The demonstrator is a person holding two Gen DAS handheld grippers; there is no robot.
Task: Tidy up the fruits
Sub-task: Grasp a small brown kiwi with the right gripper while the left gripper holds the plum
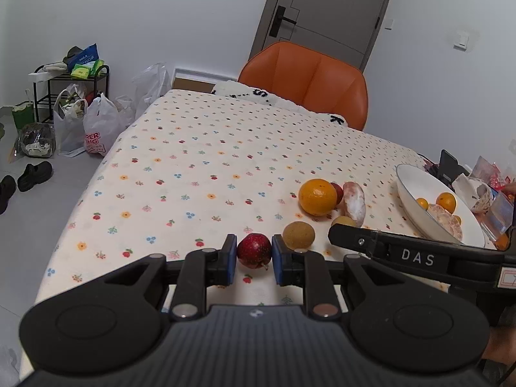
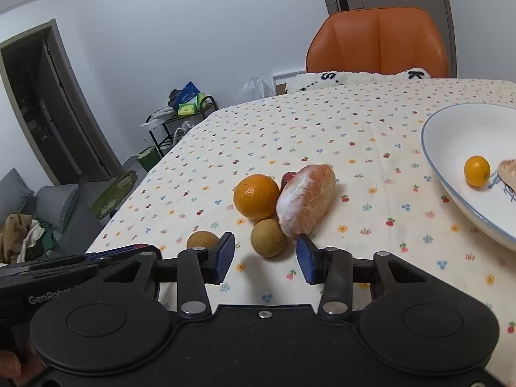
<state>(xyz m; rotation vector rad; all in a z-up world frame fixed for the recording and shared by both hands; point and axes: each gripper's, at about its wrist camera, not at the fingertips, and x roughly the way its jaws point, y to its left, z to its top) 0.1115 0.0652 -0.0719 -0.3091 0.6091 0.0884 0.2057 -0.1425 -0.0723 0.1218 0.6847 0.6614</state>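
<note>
My left gripper (image 1: 254,259) is shut on a small red fruit (image 1: 254,250), its blue pads pressing both sides, low over the flowered tablecloth (image 1: 200,174). A brown round fruit (image 1: 298,234) lies just right of it. My right gripper (image 2: 266,258) stands open, and a second brown fruit (image 2: 268,238) lies just ahead of its gap. Behind that fruit are an orange (image 2: 256,196), a peeled citrus segment (image 2: 304,204) and a small red fruit (image 2: 288,177), mostly hidden. At the right, a white bowl (image 2: 451,129) holds a small orange fruit (image 2: 476,171) and peeled pieces.
An orange chair (image 1: 306,80) stands at the table's far side. The table's left edge (image 1: 96,180) drops to a floor with bags (image 1: 96,129), shoes (image 1: 34,175) and a rack (image 1: 64,90). Packets and a dark stand (image 1: 451,167) crowd the space behind the bowl.
</note>
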